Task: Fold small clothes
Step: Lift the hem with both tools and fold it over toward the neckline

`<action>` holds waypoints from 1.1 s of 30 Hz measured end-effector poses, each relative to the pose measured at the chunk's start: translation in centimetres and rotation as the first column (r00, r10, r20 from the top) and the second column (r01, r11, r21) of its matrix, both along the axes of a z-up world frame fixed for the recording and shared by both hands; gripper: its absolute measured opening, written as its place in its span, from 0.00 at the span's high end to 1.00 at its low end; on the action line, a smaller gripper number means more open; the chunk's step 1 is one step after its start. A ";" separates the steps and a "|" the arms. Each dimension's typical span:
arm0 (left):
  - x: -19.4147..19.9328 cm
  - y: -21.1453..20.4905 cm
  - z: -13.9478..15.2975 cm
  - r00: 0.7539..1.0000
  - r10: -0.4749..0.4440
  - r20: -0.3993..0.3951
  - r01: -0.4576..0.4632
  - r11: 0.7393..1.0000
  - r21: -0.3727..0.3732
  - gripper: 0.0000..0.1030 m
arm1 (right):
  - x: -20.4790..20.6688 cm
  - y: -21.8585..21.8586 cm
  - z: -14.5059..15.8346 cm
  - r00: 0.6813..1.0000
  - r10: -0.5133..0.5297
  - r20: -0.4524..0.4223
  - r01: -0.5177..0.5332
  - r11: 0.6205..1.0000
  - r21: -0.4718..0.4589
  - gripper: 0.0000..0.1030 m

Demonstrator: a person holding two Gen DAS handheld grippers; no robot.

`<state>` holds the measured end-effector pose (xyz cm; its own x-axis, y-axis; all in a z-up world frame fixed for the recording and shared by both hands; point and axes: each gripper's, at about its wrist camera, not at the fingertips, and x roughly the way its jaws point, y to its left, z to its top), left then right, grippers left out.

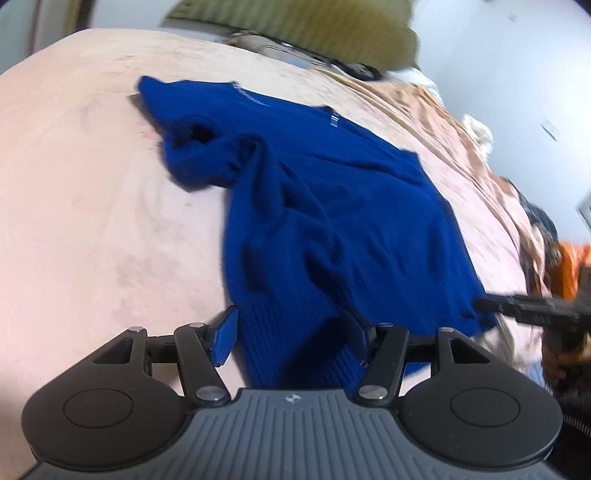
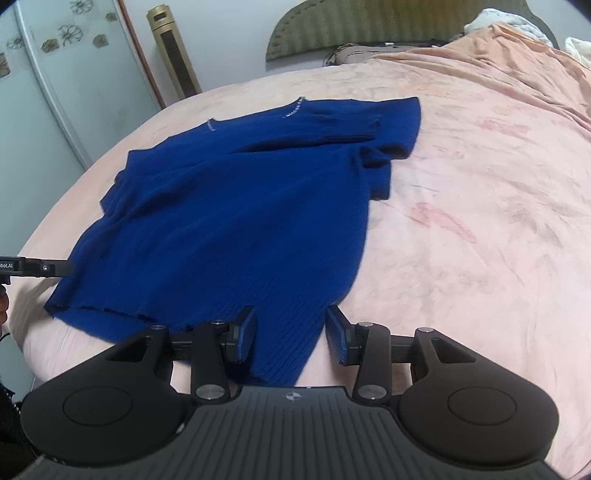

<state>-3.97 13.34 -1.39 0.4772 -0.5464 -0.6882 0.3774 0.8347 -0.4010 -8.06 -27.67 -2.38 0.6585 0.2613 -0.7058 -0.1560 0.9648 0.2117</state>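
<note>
A: Sweater?
B: Blue knit sweater (image 2: 229, 206) flat on the pink bed (image 2: 480, 229), ribbed hem at the near edge, sleeves folded in, neckline toward the headboard (image 2: 369, 26).
A: Grippers?
B: Left gripper (image 1: 291, 338) and right gripper (image 2: 291, 334) both have jaws apart, hem corners between the pads, not pinched.
A: Room?
B: Bare bedspread either side; crumpled bedding in the far corner.

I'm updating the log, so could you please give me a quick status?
Left gripper and right gripper open, straddling hem corners. Blue knitted sweater flat on pink bedsheet, sleeves folded in. Nothing in the way.
</note>
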 end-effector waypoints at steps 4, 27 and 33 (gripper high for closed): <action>-0.6 -0.7 -0.3 0.999 -0.039 0.014 0.038 0.999 0.018 0.66 | -0.4 0.7 0.2 1.000 0.028 -0.001 -0.028 0.999 -0.032 0.79; -7.1 5.9 10.3 0.926 -0.070 0.371 0.201 0.924 -0.326 0.92 | -7.6 -4.7 10.2 0.888 0.208 0.410 -0.315 0.925 0.213 0.89; -3.7 5.5 8.6 0.964 -0.005 0.266 0.087 0.951 -0.298 0.92 | -5.2 -4.9 9.1 0.924 0.143 0.355 -0.251 0.927 0.280 0.89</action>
<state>-7.63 18.85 7.17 0.5855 -0.7355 -0.3409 0.5374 0.6670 -0.5160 -13.22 -32.59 6.74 0.7463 0.5821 -0.3228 -0.4478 0.7979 0.4036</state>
